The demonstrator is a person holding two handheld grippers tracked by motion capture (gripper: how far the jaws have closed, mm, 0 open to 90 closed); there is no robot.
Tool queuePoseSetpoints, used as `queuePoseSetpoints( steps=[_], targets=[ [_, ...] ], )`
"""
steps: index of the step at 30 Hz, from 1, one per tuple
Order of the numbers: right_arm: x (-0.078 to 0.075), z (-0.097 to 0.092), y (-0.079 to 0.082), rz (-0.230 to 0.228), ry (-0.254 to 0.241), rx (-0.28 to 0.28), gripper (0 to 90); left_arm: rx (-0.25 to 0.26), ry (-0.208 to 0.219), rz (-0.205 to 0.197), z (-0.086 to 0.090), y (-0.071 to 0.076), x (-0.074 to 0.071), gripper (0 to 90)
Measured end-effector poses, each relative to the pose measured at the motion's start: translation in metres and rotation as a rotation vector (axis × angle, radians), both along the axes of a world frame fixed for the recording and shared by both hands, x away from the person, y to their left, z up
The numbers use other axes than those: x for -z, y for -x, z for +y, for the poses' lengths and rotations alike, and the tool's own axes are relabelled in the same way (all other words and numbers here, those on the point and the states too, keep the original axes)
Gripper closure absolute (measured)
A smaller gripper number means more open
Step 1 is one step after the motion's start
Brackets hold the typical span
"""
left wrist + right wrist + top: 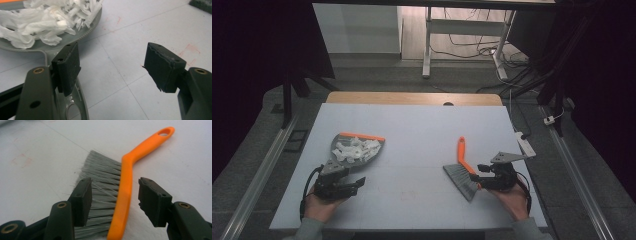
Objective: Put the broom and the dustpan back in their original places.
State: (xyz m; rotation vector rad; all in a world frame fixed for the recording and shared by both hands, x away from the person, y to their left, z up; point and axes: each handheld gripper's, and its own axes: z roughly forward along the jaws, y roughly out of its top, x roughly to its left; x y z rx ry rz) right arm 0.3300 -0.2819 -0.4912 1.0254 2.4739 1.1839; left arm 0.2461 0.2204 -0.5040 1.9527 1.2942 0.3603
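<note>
Brush lies flat on desk, well right of dustpan. Light; bristles floppy, orange spine stiff and slick, so pinch spine. Right hand-held gripper spread, straddling it. Left hand-held gripper spread, nothing between, by dustpan handle.

Your left gripper sits low with jaws spread apart; your right gripper is likewise low, jaws parted.

The brush lies flat on the white table, orange handle running up to the right, grey bristles fanned left. The right gripper straddles its back, jaws apart, neither pad pressing it.
</note>
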Motion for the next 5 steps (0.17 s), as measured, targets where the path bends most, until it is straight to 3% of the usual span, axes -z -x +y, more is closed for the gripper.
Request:
queuePoseSetpoints(
  steps=[5],
  targets=[
    [0.0000,0.0013,0.0005,-0.014,-0.007,-0.017,44.6,0.008,0.015,-0.007,0.0016,-0.0005,-0.0005,30.7]
  ],
)
